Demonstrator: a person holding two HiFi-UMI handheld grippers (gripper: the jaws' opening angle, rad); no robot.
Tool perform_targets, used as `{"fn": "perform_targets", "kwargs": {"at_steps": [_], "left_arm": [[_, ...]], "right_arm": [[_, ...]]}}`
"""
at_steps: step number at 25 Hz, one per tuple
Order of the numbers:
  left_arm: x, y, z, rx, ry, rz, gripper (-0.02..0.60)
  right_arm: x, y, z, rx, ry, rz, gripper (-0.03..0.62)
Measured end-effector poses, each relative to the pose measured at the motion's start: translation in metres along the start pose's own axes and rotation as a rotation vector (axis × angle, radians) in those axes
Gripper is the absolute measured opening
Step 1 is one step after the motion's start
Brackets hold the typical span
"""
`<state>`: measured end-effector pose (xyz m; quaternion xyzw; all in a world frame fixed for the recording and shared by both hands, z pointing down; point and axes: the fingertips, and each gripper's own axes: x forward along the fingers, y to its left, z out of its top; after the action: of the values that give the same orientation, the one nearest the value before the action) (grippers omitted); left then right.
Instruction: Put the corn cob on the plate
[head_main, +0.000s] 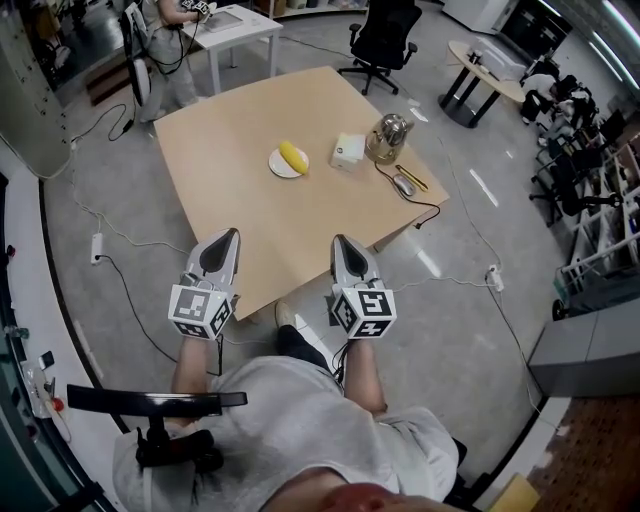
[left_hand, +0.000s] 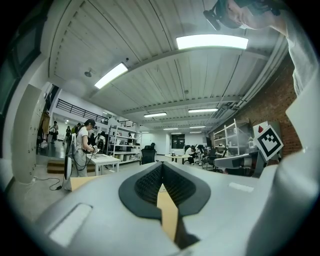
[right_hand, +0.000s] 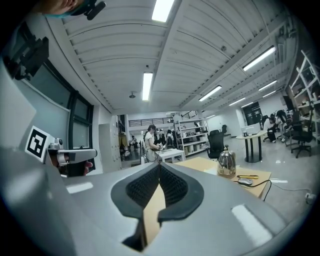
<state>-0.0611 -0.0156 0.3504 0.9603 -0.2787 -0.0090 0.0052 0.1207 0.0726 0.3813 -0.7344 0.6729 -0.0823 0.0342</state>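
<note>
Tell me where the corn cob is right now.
In the head view the corn cob lies on the white plate near the middle of the table, just left of the white box and the kettle.

Table: my light wooden table (head_main: 230, 200), a square top.
Middle: a white plate (head_main: 276, 168).
Right of my plate: a small white box (head_main: 347, 151), then a metal kettle (head_main: 388, 137).
Right edge: a corded mouse (head_main: 404, 185), a yellow tool (head_main: 412, 177) beside it.
</note>
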Motion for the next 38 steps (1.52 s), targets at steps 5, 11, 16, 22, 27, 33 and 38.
{"fn": "perform_targets", "kwargs": {"at_steps": [5,11,16,22,27,33,38], "left_arm": [[-0.001,-0.002,-0.001,0.002,0.001,-0.011,0.020],[0.001,-0.009,-0.002,0.003,0.003,-0.029,0.020],[0.002,-0.011,-0.002,0.003,0.001,-0.039,0.020],[0.000,-0.013,0.000,0.002,-0.001,-0.037,0.020],[-0.004,-0.011,0.002,0.001,-0.004,-0.033,0.020],[-0.002,-0.008,-0.001,-0.001,-0.006,-0.029,0.020],[-0.006,-0.004,0.001,-0.002,-0.005,-0.030,0.020]], "right_arm": [[-0.004,0.000,-0.001,-0.003,-0.001,-0.008,0.007],[-0.010,-0.004,-0.002,-0.002,0.000,-0.020,0.006],[-0.012,-0.004,-0.002,-0.009,0.001,-0.025,0.006],[-0.014,-0.002,-0.002,-0.015,0.009,-0.024,0.006],[-0.015,0.000,-0.002,-0.015,0.011,-0.023,0.006],[-0.011,0.000,-0.004,-0.009,0.010,-0.015,0.006],[-0.011,0.006,-0.004,-0.007,0.013,-0.019,0.006]]}}
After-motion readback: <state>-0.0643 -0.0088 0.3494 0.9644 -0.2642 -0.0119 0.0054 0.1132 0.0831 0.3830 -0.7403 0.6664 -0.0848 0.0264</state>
